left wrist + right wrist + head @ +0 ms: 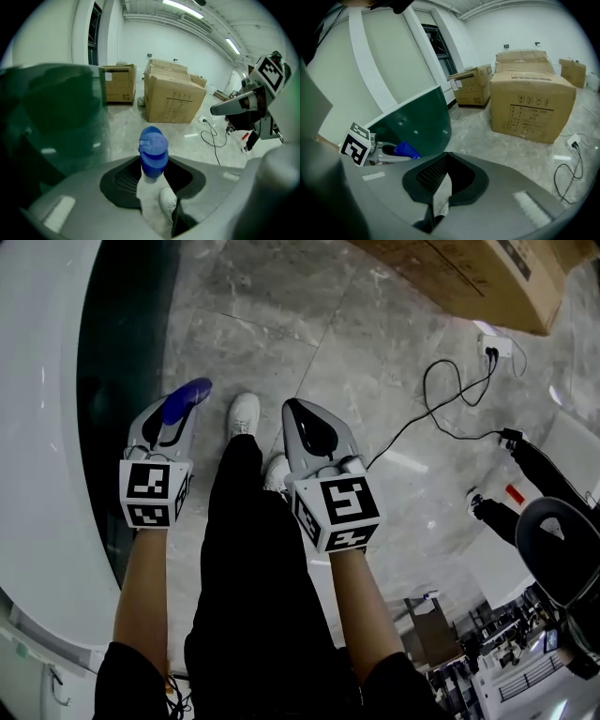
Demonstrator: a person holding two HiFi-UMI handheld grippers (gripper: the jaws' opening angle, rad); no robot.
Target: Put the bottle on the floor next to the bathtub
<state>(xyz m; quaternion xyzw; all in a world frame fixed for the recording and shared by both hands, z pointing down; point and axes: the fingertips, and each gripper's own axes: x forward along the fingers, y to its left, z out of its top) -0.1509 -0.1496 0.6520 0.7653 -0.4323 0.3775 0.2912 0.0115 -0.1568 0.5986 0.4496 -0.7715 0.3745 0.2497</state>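
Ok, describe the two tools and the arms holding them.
Both the left tool and right tool are smooth grey shells tapering to a point, with a black ribbed recess inside. Each carries a white cube printed with black square markers. The arms are bare below black sleeves.

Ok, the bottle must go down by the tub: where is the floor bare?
Bare floor lies between the bathtub's green wall and the white shoes, just ahead of the held bottle. Crowded at right: cable, cardboard box.

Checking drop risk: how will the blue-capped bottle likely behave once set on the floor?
The bottle looks slim and upright in the left tongs, so it may tip easily. Its rounded body could roll on the polished floor.
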